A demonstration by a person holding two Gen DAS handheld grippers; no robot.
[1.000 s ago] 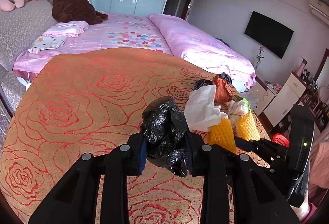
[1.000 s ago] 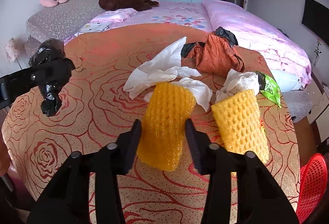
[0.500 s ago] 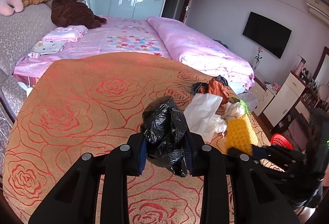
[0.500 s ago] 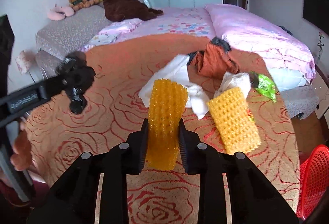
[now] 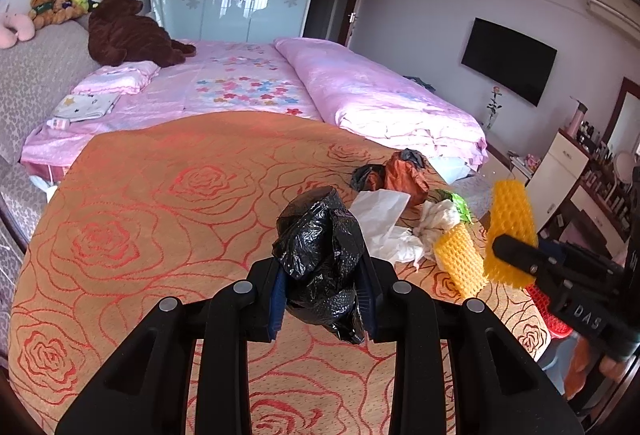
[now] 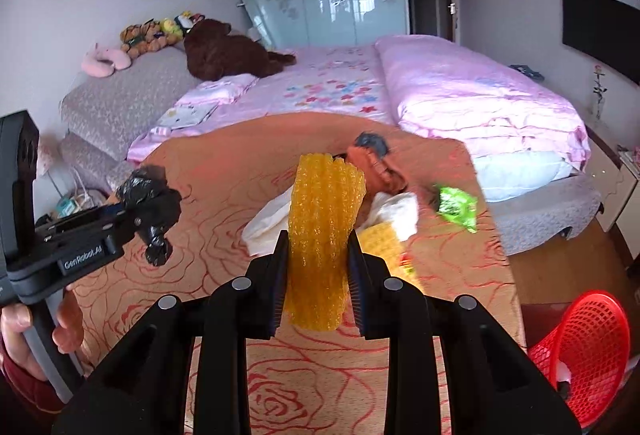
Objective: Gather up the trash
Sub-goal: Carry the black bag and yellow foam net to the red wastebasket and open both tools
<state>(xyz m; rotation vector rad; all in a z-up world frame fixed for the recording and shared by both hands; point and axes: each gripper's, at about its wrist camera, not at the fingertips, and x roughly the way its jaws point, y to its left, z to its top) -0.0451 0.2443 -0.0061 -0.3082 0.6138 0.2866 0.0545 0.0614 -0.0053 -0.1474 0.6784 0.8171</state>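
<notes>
- The left gripper [image 5: 323, 289] is clamped on a crumpled black plastic bag [image 5: 320, 267], which sits between its two fingers and is lifted above the orange rose-pattern bedspread [image 5: 160, 219]
- In the right wrist view the same black plastic bag [image 6: 150, 203] shows at the left side, with the left gripper [image 6: 154, 213] closed around it, above the left part of the bedspread
- The right gripper [image 6: 318, 285] squeezes a yellow foam net sleeve [image 6: 324, 235]; the sleeve stands upright between the fingers and is off the bedspread
- In the left wrist view this sleeve [image 5: 510, 231] is at the right side, raised higher than the trash pile
- A second yellow foam net sleeve [image 5: 458, 261] lies on the bedspread, just beside a crumpled white tissue [image 5: 438, 217]
- A flat white paper piece [image 5: 380, 213] lies near the tissue, and behind it are an orange bag [image 5: 406, 175] and a green wrapper [image 5: 460, 203]; the dark piece beside the orange bag is too small to tell
- A red mesh basket [image 6: 580, 343] stands low at the right, beyond the edge of the bedspread and well apart from the pile
- Behind the bedspread is a pink quilt [image 5: 372, 95], and a brown plush bear [image 5: 128, 35] lies near the headboard
</notes>
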